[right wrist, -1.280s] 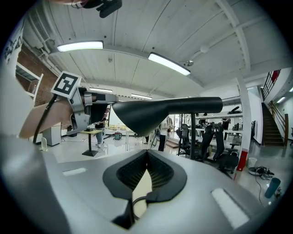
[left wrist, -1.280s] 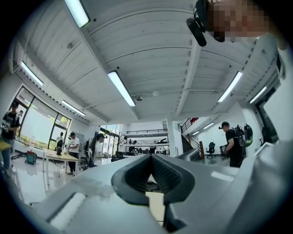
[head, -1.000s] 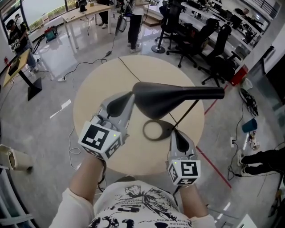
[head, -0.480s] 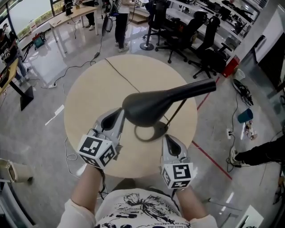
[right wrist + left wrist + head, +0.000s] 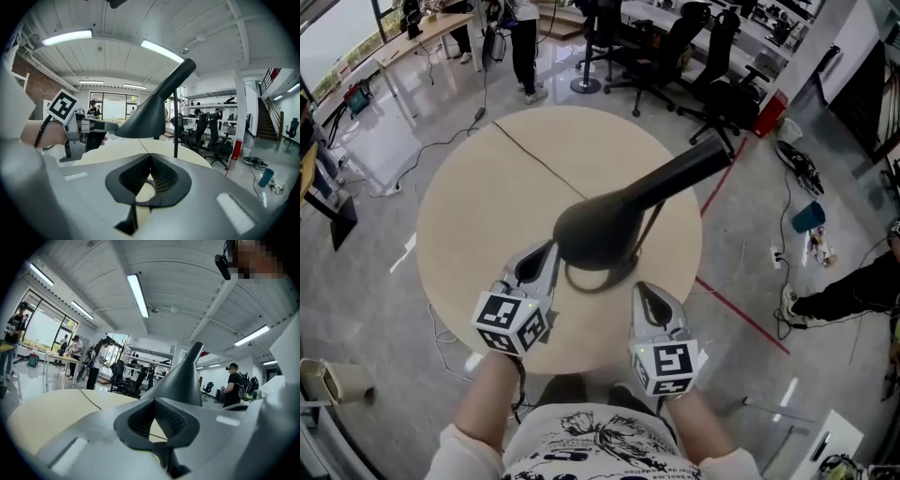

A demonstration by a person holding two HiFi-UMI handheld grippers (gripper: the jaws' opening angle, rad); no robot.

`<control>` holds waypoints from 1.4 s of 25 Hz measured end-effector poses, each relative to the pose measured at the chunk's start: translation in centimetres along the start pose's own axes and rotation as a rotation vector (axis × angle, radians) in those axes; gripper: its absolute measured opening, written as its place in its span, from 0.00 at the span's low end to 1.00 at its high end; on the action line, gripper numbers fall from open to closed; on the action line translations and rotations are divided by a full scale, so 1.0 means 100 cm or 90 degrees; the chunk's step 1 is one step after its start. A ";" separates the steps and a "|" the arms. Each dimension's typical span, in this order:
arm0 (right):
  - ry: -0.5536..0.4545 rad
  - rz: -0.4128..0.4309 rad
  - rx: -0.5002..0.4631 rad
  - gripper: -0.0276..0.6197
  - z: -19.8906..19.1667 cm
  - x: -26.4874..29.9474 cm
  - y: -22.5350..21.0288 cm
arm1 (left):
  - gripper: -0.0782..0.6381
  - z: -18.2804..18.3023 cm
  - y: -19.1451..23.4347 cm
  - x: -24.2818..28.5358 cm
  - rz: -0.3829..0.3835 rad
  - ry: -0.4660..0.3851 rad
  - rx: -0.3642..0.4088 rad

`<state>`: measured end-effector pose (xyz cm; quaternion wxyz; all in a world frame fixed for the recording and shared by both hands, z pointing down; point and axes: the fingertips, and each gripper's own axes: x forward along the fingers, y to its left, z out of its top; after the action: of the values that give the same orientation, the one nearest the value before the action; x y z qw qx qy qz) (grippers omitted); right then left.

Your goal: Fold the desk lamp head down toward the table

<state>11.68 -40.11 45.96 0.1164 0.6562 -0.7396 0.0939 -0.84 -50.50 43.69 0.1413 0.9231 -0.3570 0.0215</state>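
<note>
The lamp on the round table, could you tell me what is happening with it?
A person holding two grippers works on the black lamp on the table. The left gripper sits at the edge of the head, jaws together; the right gripper hangs near the base, shut and empty. The head is up, not yet folded down.

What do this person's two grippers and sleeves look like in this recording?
Both the left gripper and the right gripper have light grey tapered shells with black ribbed pads inside. Each carries a white cube with black square markers and a small green light. The sleeves are cream.
</note>
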 end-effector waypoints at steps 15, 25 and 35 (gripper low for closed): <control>0.001 -0.003 0.013 0.06 -0.017 -0.016 -0.022 | 0.11 -0.002 -0.009 -0.009 0.037 -0.027 -0.032; -0.096 0.061 0.018 0.06 0.008 -0.058 -0.028 | 0.11 0.006 -0.102 -0.079 0.073 -0.094 0.059; -0.087 0.181 -0.032 0.06 -0.016 -0.104 -0.013 | 0.11 -0.035 -0.160 -0.130 0.186 -0.102 0.044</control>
<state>14.24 -29.93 44.36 0.0678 0.5468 -0.8332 0.0465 0.36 -29.80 41.29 0.0759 0.8644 -0.4967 -0.0193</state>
